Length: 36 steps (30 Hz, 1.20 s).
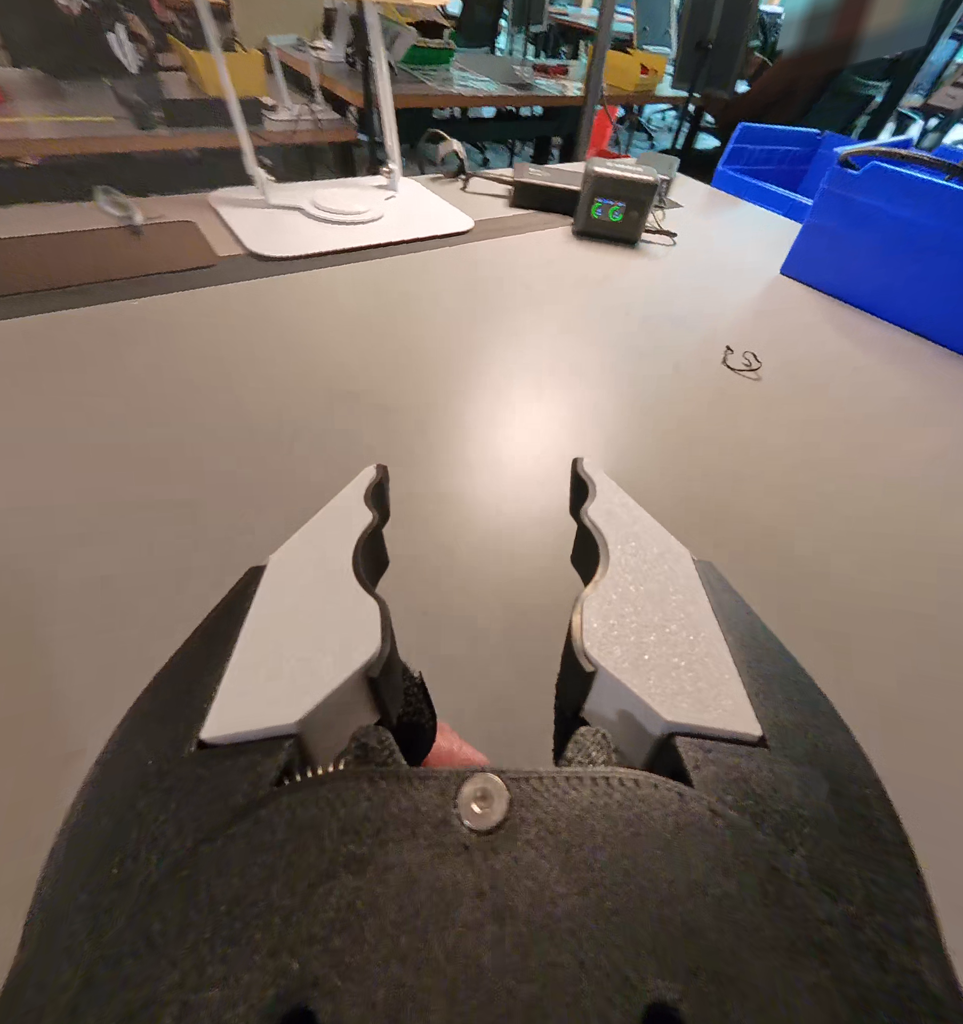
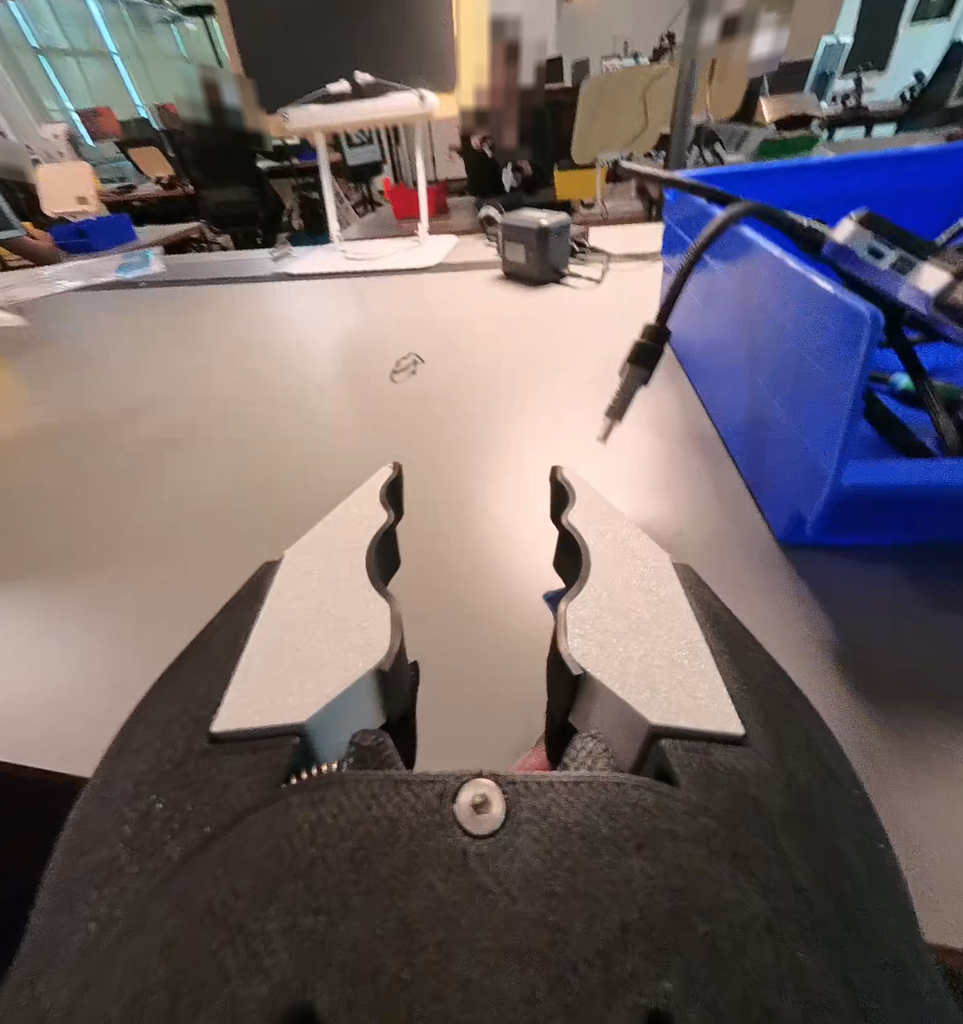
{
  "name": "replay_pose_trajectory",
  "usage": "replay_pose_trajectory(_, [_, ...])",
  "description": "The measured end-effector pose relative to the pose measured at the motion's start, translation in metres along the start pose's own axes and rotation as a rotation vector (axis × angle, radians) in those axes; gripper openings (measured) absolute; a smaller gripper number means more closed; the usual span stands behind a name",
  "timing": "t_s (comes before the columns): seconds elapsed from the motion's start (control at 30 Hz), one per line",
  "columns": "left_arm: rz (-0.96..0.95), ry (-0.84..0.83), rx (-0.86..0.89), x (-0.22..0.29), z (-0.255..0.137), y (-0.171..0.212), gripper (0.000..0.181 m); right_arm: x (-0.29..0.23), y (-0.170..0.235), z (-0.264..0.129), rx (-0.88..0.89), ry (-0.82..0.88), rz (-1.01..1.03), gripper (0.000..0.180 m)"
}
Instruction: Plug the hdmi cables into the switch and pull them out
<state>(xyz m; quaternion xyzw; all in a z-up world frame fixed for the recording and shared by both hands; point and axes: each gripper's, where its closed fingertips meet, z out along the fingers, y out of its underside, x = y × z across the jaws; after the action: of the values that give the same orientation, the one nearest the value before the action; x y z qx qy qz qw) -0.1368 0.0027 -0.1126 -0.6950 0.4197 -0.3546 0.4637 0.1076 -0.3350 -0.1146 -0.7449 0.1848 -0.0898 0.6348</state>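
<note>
Right tool [image 2: 476,468] view alone shows cable [image 2: 634,368].

Lab/workshop: rows of cluttered benches [image 1: 468,97], blue parts bins [image 2: 773,343], power unit [image 1: 615,202] w/ display, tall windows.

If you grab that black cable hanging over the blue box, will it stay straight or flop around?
Probably flop. The black cable already bends in a curve over the blue bin rim, so it looks soft. Its plug dangles free above the table and would likely swing. The plug itself looks stiff, so it is likely the better spot to pinch.
</note>
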Motion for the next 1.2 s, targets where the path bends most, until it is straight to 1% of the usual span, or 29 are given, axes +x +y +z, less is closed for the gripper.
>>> replay_pose_trajectory(0.03, [-0.009, -0.033, 0.016, -0.005, -0.012, 0.002, 0.068, 0.008, -0.005, -0.004, 0.02, 0.029, 0.007, 0.058])
replay_pose_trajectory(0.1, [-0.036, -0.098, 0.073, -0.014, -0.04, 0.002, 0.069, 0.031, -0.019, -0.013, 0.042, 0.119, -0.045, 0.058])
replay_pose_trajectory(0.2, [-0.055, -0.237, 0.148, -0.036, -0.088, 0.005, 0.077, 0.063, -0.034, -0.018, -0.015, 0.207, -0.131, 0.064])
replay_pose_trajectory(0.27, [-0.023, -0.408, 0.185, -0.062, -0.126, 0.008, 0.086, 0.082, -0.041, -0.015, -0.058, 0.237, -0.158, 0.07])
replay_pose_trajectory(0.33, [-0.008, -0.595, 0.233, -0.092, -0.168, 0.005, 0.093, 0.099, -0.046, -0.008, -0.077, 0.261, -0.193, 0.07])
replay_pose_trajectory(0.4, [-0.017, -0.752, 0.268, -0.12, -0.206, 0.001, 0.095, 0.107, -0.046, 0.003, -0.11, 0.259, -0.219, 0.068])
replay_pose_trajectory(0.47, [-0.025, -0.838, 0.225, -0.145, -0.224, 0.006, 0.095, 0.113, -0.043, 0.015, -0.145, 0.262, -0.243, 0.066])
replay_pose_trajectory(0.57, [-0.072, -0.851, 0.118, -0.171, -0.225, 0.024, 0.097, 0.118, -0.037, 0.029, -0.184, 0.256, -0.282, 0.054])
replay_pose_trajectory(0.63, [-0.102, -0.817, 0.04, -0.183, -0.216, 0.038, 0.096, 0.116, -0.035, 0.037, -0.198, 0.23, -0.312, 0.039])
replay_pose_trajectory(0.67, [-0.11, -0.798, 0.013, -0.186, -0.211, 0.042, 0.092, 0.115, -0.035, 0.041, -0.198, 0.217, -0.326, 0.03])
replay_pose_trajectory(0.7, [-0.103, -0.786, -0.001, -0.19, -0.207, 0.044, 0.09, 0.117, -0.035, 0.044, -0.198, 0.223, -0.34, 0.026])
replay_pose_trajectory(0.77, [-0.052, -0.8, -0.017, -0.196, -0.203, 0.04, 0.071, 0.121, -0.039, 0.047, -0.197, 0.232, -0.376, 0.009])
replay_pose_trajectory(0.87, [-0.042, -0.868, -0.087, -0.212, -0.206, 0.042, 0.043, 0.119, -0.039, 0.05, -0.193, 0.207, -0.35, 0.005])
replay_pose_trajectory(0.9, [-0.036, -0.889, -0.083, -0.216, -0.209, 0.041, 0.029, 0.118, -0.039, 0.05, -0.187, 0.204, -0.35, 0.005])
replay_pose_trajectory(0.93, [-0.021, -0.897, -0.065, -0.219, -0.211, 0.038, 0.01, 0.117, -0.039, 0.049, -0.181, 0.197, -0.348, 0.005])
replay_pose_trajectory(0.97, [-0.017, -0.86, -0.061, -0.217, -0.208, 0.037, 0.006, 0.114, -0.039, 0.047, -0.173, 0.182, -0.334, 0.005])
replay_pose_trajectory(1.03, [-0.006, -0.783, -0.055, -0.205, -0.205, 0.037, 0.005, 0.105, -0.037, 0.041, -0.152, 0.141, -0.279, 0.005])
replay_pose_trajectory(1.2, [0.166, -0.655, -0.034, -0.14, -0.206, 0.04, 0.003, 0.079, -0.033, 0.019, -0.089, 0.076, -0.218, 0.005])
